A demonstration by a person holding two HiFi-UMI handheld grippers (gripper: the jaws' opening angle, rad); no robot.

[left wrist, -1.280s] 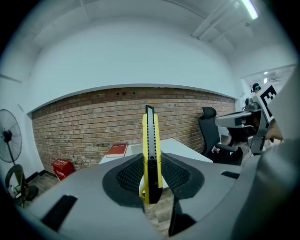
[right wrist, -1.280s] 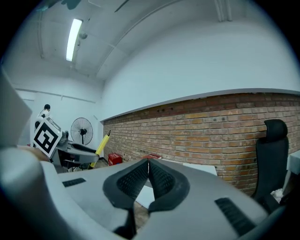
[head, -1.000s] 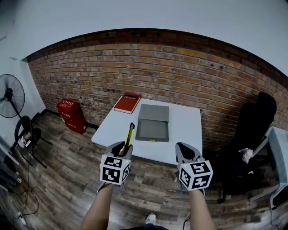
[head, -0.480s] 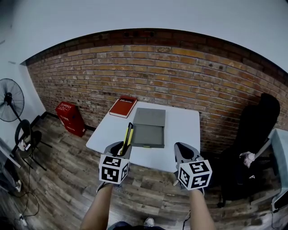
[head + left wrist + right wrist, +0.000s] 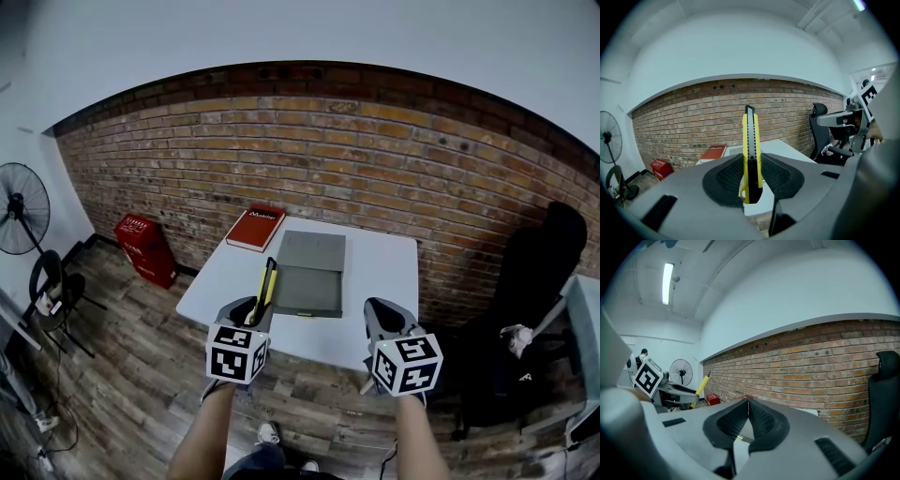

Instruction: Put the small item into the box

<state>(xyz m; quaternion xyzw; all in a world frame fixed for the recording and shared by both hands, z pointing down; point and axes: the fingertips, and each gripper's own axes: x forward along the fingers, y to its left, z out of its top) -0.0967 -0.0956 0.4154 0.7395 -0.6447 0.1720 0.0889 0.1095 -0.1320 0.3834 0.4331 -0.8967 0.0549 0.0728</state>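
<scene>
The left gripper (image 5: 255, 309) clamps the knife (image 5: 269, 281) upright between its jaws, well short of the box (image 5: 307, 286) on the table (image 5: 389, 272). The right gripper (image 5: 384, 321) is closed on nothing. The carry likely calls for a firm grip and tilting the knife flat, low inside the box, before releasing.

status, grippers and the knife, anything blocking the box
Left gripper shut on yellow utility knife, short of table. Right gripper shut, empty. Grey box on table, red book beside it, nothing blocking.
</scene>
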